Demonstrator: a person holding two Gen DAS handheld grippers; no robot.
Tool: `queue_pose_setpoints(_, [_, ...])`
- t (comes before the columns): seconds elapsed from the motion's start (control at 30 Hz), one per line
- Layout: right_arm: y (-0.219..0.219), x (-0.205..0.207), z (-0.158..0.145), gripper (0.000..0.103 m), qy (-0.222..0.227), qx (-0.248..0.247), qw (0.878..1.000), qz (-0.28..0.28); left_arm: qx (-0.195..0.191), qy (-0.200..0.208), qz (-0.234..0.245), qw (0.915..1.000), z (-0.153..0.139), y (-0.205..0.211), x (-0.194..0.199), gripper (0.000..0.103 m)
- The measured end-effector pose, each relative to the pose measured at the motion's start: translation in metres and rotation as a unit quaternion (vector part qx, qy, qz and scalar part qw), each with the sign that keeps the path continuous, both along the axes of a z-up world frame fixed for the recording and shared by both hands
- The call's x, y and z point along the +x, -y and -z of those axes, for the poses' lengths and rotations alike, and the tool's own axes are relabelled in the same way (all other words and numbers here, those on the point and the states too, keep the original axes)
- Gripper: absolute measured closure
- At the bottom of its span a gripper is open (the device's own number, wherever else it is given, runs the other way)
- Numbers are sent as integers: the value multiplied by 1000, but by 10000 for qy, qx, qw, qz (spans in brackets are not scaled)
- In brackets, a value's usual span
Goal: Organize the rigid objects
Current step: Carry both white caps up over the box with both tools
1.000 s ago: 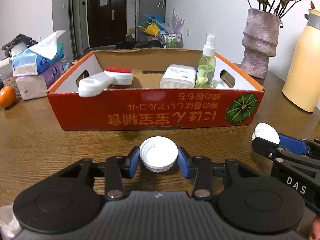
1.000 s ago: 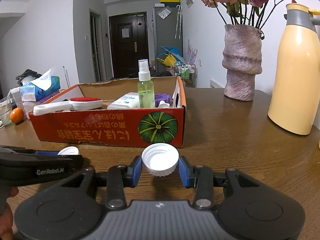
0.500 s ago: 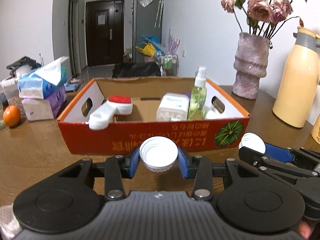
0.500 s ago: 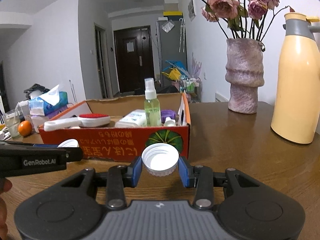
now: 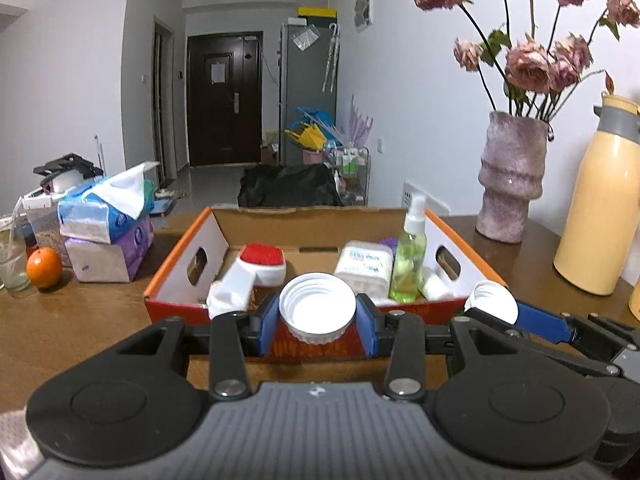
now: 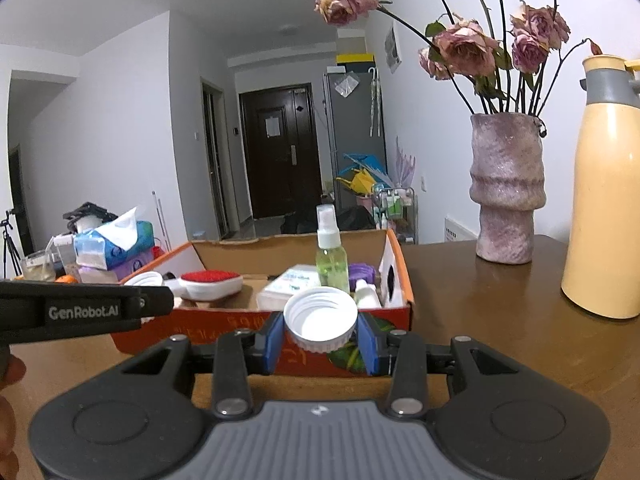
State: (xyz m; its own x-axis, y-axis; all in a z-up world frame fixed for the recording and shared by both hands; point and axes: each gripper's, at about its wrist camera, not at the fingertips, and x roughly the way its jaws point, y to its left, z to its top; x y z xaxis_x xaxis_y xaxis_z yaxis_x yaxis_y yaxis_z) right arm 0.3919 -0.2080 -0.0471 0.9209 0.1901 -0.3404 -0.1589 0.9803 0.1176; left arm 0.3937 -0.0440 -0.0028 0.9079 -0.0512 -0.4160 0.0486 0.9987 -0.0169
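Box [image 5: 460, 240] mid-table [image 5: 80, 328], holding brush [image 5: 256, 268] at left, spray bottle [image 5: 408, 256] and wipes pack [image 5: 362, 264] at right. Tissue packs [image 5: 104, 228] and orange [image 5: 44, 267] left of box; vase [image 5: 510, 180] and flask [image 5: 600, 208] to right.

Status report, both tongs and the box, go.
Left tongs shut on white cap. Right tongs shut on second white cap. Cardboard box ahead, partly filled. Spray bottle upright inside.
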Motion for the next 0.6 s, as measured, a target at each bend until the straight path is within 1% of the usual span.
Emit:
queue_pose_setpoints(0.2, [-8, 7, -5, 64, 141, 26, 9999, -28, -64, 163, -107, 9998, -9, -7, 7, 62])
queue_pose_setpoints(0.6, [-25, 28, -9, 64, 267, 75, 9996, -97, -180, 295, -227, 9991, -18, -17, 30, 62])
